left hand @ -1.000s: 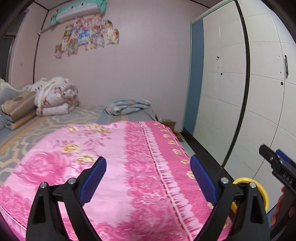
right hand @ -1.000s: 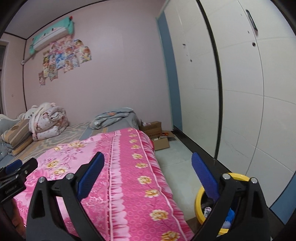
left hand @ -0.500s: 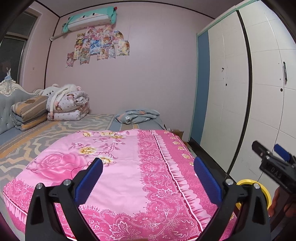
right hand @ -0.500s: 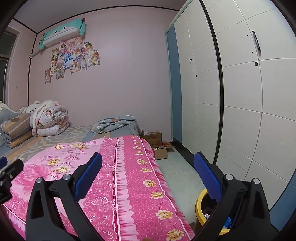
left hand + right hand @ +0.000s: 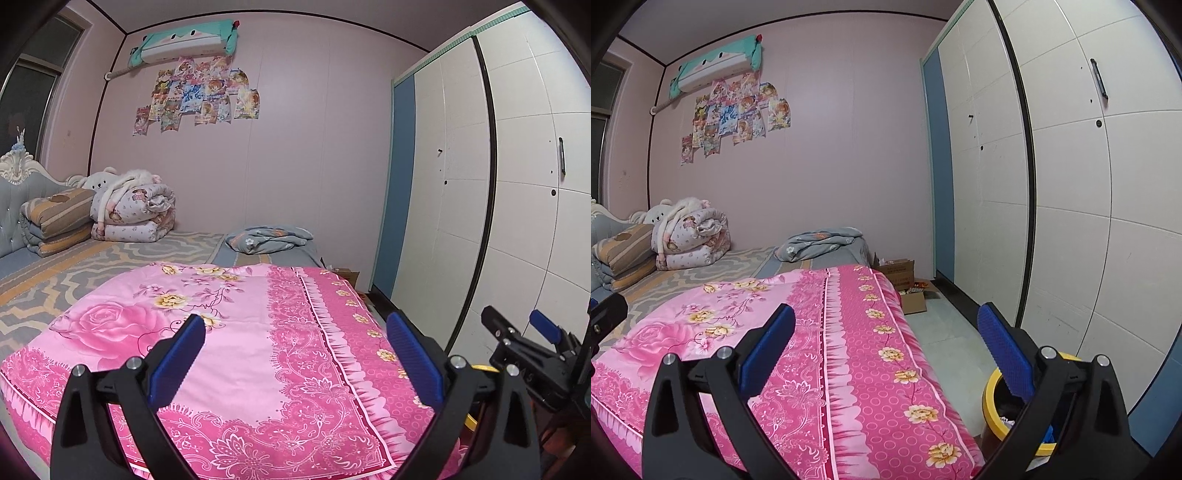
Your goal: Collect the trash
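Observation:
My left gripper (image 5: 295, 339) is open and empty, held above the foot of a bed with a pink flowered bedspread (image 5: 240, 332). My right gripper (image 5: 886, 339) is open and empty too, over the bed's right edge. A yellow-rimmed bin (image 5: 990, 384) with a dark liner stands on the floor by the bed's corner, under the right finger; some scraps lie inside. In the left wrist view only a sliver of the bin (image 5: 482, 367) shows, behind the right gripper (image 5: 517, 325). I see no loose trash on the bedspread.
White wardrobe doors (image 5: 1071, 221) run along the right, with a strip of pale floor (image 5: 942, 332) between them and the bed. Open cardboard boxes (image 5: 899, 271) sit on the floor at the far end. Folded quilts (image 5: 129, 214) and a grey blanket (image 5: 269, 238) lie on the far bed.
Both views have pulled back and tilted up, so more wall and ceiling show and the bed sits lower. Both grippers stay open and empty.

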A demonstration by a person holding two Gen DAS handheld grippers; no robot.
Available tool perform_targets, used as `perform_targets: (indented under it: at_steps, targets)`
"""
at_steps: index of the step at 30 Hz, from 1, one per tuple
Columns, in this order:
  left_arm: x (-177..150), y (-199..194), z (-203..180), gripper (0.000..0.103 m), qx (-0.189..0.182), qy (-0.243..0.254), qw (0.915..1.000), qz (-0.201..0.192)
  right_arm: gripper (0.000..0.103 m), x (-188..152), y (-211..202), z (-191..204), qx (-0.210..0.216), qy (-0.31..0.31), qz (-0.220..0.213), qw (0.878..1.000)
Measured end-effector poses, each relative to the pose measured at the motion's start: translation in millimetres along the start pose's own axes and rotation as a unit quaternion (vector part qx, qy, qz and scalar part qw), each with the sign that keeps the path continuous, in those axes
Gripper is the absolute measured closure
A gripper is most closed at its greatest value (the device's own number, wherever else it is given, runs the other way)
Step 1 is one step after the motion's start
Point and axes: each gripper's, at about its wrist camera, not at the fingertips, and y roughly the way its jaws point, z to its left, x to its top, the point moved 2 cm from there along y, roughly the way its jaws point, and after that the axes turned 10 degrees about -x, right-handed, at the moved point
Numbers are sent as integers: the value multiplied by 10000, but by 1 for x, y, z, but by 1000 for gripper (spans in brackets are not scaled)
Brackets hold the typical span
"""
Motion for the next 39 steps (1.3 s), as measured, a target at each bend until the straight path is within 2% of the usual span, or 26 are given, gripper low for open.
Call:
perform_targets:
  at_steps: [7, 39]
  targets:
    - [-3, 0, 1, 8, -10, -35, 10000, 18, 8, -7, 5, 2, 52, -33, 147, 9999]
    - [-5, 5, 1, 8, -25, -84, 9999, 70, 8, -17, 17, 2, -56, 8, 336, 9994]
